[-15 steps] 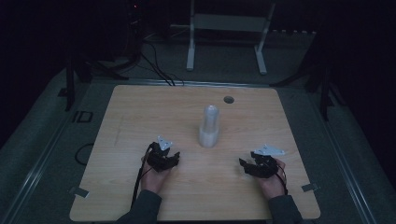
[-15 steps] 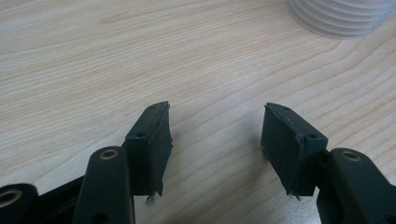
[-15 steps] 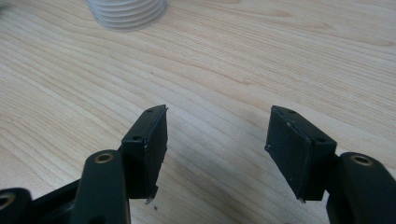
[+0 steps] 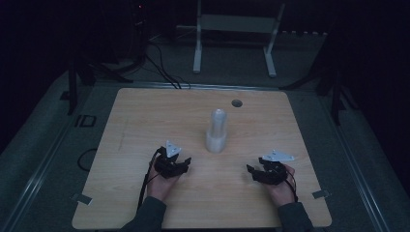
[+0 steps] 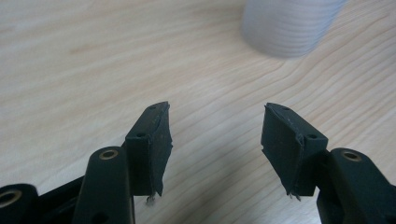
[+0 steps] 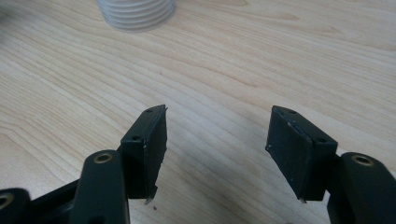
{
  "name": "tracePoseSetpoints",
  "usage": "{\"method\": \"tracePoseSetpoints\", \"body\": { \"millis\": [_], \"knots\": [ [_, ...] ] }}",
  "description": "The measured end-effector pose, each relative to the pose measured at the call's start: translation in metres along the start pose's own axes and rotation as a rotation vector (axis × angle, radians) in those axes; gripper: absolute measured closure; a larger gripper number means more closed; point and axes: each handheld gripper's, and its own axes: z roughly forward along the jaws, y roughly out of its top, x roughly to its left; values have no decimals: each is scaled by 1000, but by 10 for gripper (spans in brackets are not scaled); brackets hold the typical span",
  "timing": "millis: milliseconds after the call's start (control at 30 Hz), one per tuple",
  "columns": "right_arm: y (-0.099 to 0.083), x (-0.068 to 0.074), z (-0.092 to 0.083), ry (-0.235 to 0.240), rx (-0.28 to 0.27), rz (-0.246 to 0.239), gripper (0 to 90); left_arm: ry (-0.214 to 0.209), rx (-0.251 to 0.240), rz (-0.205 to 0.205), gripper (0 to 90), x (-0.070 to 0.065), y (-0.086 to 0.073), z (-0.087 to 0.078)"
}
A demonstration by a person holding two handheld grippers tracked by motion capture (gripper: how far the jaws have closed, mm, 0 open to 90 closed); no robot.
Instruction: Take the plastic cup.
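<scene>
Two grippers sit low over the wooden table (image 4: 130,125), each held in one of the person's hands near the table's near edge. The left gripper (image 4: 172,163) has its jaws standing apart with nothing between them; in the left gripper view the gap between its black pads (image 5: 152,140) shows only bare wood grain. The right gripper (image 4: 265,170) is likewise apart and empty, and in the right gripper view the two pads (image 6: 148,144) frame a clear strip of tabletop. Between the two grippers and a little farther from the person stands a white ribbed piece (image 4: 216,131), upright, with a wider base and a narrower rounded top; the high view is dim, so whether it is one part or two stacked parts cannot be told. Seen from the left gripper, its base (image 5: 287,25) lies ahead and off to the right of the jaws, well apart from the pads. Seen from the right gripper, the same base (image 6: 135,14) lies ahead and to the left, also untouched. Beyond the white piece, farther from both grippers, a small dark round hole (image 4: 236,103) marks the tabletop. A white metal stand (image 4: 232,34) rises on the floor past the table's far edge.
</scene>
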Motion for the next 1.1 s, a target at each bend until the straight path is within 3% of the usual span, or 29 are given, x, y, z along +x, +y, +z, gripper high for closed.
{"method": "tracePoseSetpoints", "body": {
  "millis": [67,400,667,1100],
  "knots": [
    [3,-1,-3,4,-10,10,378,-14,-18,3,416,-1,4,-3],
    [33,3,-24,24,-67,-32,381,-68,-52,13,394,-4,22,-10],
    [56,8,-27,30,-86,-83,381,-99,-89,27,381,-6,45,-12],
    [72,12,-27,46,-95,-98,358,-120,-119,58,369,-12,66,-8]
  ]
}}
